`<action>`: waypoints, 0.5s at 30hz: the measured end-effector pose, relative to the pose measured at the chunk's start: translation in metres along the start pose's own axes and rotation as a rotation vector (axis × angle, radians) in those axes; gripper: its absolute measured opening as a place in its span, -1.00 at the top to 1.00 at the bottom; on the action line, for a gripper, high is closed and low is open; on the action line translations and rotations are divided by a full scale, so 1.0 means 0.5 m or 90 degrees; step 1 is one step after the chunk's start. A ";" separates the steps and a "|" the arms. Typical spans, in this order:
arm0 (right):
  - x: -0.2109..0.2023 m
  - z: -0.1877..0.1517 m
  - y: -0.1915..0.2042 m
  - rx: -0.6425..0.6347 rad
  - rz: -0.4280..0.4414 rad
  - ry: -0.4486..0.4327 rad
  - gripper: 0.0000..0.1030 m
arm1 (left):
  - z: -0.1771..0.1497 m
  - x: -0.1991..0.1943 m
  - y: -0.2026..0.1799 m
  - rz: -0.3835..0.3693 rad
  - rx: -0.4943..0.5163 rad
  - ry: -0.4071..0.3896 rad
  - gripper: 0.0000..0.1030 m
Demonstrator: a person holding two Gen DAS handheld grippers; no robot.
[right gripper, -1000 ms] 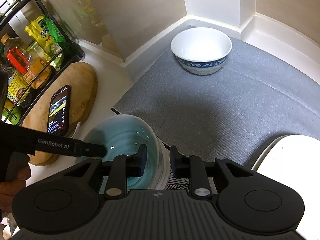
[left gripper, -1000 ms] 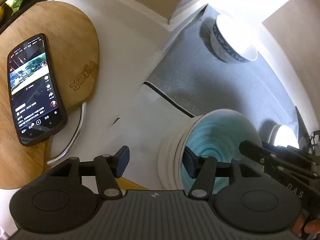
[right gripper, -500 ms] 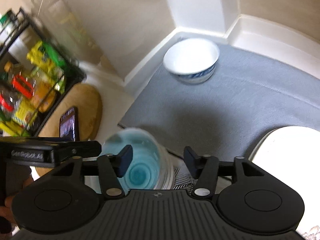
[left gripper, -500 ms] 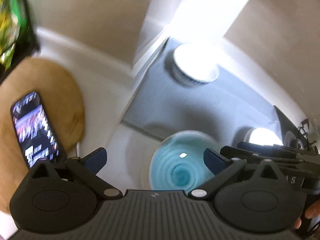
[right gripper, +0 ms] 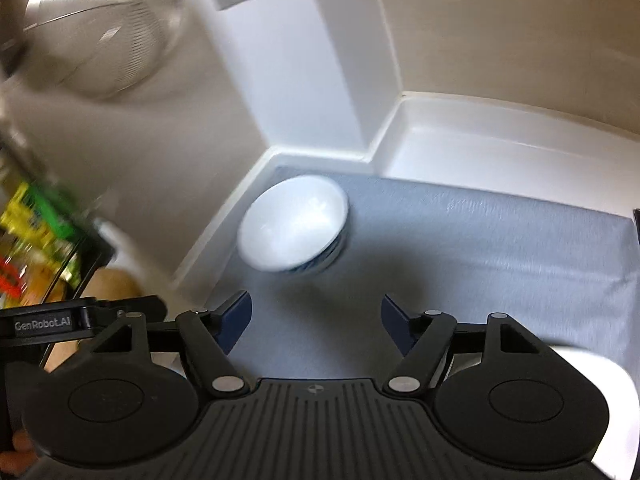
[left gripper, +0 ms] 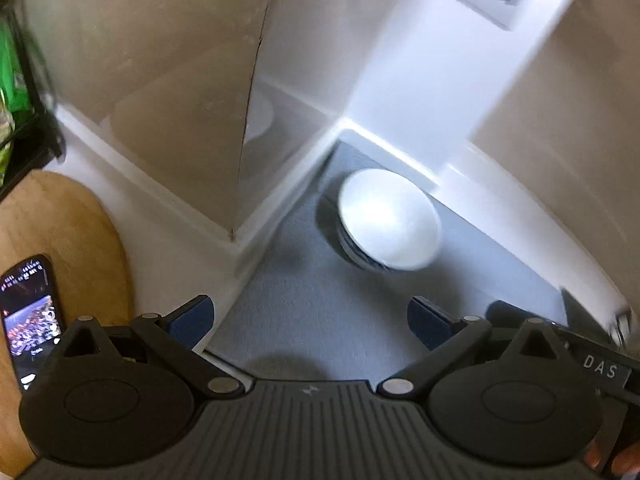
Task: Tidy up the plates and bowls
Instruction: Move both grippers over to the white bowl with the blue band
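Both sets of tongs empty right now. Left tongs (left gripper: pixel 310 318) spread as wide as they go, nothing but grey mat (left gripper: pixel 304 308) showing between the blue pads. Right tongs (right gripper: pixel 316 318) released too, jaws just been opening, again only mat in the gap.

White bowl with the blue band (left gripper: pixel 388 226) sitting on the mat, tucked back toward the corner where the white wall trim meets. Well ahead of both tongs, not touching either. From the left wrist, ahead and a bit right of the gap's centre; from the right wrist, same bowl (right gripper: pixel 294 230) ahead and slightly left of centre. Blue pattern only just peeking out under the rim, smeared by motion blur.

Lots cut off or fuzzy. Both views blurry overall. Wooden cutting board (left gripper: pixel 68 248) on the white table off to the left, with a phone (left gripper: pixel 32 320) lying on it, screen lit, partly hidden behind the gripper body. Rack with green and yellow packets (right gripper: pixel 36 236) just a colour smear at the left edge. Something white (right gripper: pixel 600 384) at the lower right of the right wrist view, mostly hidden behind the gripper, can't tell what. Shiny mesh-looking thing (right gripper: pixel 96 24) up top left, too blurred to name
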State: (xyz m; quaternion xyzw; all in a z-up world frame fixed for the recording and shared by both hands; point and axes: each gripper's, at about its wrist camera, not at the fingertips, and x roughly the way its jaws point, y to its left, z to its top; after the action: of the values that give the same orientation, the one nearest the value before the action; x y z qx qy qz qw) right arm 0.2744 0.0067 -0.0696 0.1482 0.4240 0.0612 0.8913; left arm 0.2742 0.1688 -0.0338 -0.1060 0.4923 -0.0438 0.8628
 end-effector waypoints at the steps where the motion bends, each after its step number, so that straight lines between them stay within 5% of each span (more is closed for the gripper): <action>1: 0.017 0.012 -0.011 0.011 -0.003 0.001 -0.44 | 0.010 0.017 -0.004 0.006 -0.020 0.010 -1.00; 15: 0.224 0.092 -0.085 0.076 -0.032 0.045 -0.43 | 0.077 0.198 -0.063 0.083 -0.063 0.042 -1.00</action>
State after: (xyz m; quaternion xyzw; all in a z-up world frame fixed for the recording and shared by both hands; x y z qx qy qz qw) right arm 0.3805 -0.0169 -0.1382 0.1881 0.4621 0.0182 0.8665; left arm 0.3589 0.1258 -0.0908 -0.1149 0.5280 0.0331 0.8408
